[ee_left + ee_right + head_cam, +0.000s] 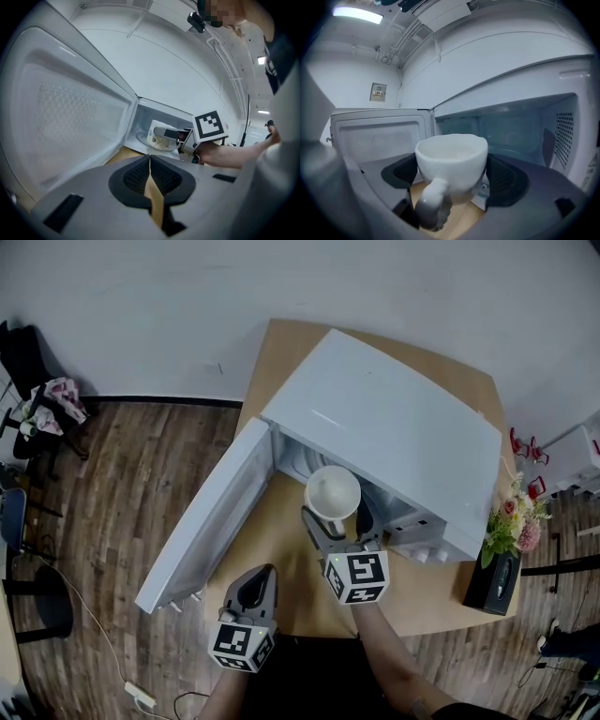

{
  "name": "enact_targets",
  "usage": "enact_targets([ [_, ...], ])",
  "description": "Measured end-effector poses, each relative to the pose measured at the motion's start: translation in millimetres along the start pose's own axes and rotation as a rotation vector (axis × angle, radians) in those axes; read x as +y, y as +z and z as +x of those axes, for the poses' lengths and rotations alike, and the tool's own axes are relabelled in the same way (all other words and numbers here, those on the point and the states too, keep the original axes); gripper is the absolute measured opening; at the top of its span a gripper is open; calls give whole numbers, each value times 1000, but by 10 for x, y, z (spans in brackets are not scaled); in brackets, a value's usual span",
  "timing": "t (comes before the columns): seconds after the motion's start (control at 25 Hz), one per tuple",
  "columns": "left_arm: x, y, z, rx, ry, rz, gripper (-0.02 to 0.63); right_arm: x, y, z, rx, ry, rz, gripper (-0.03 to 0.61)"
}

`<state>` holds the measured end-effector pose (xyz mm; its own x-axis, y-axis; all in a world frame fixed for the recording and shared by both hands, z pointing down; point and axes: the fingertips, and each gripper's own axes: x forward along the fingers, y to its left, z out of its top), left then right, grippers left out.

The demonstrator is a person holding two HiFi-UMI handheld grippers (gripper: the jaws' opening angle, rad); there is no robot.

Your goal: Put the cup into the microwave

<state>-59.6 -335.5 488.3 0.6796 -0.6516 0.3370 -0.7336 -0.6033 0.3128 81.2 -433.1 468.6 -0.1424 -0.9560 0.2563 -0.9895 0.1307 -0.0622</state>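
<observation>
Clamping the white cup across its round body, the right tongs are holding it at the mouth of the open microwave, hard, glossy and likely breakable so needing a firm squeeze, while the left tongs are hanging clenched and empty.

The cup and microwave are white, the table pale wood, the floor brown planks. The left tongs and right tongs are grey with black pads, their cubes patterned in black-and-white squares.
</observation>
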Motion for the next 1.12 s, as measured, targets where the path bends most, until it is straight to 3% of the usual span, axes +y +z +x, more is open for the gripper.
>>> enact_targets([
  [0.44, 31, 64, 235, 6, -7, -15, 6, -203, 147, 528, -28, 5, -57, 436],
  [1.12, 117, 64, 413, 32, 11, -26, 5, -587, 27, 1011, -11, -34, -93, 436],
])
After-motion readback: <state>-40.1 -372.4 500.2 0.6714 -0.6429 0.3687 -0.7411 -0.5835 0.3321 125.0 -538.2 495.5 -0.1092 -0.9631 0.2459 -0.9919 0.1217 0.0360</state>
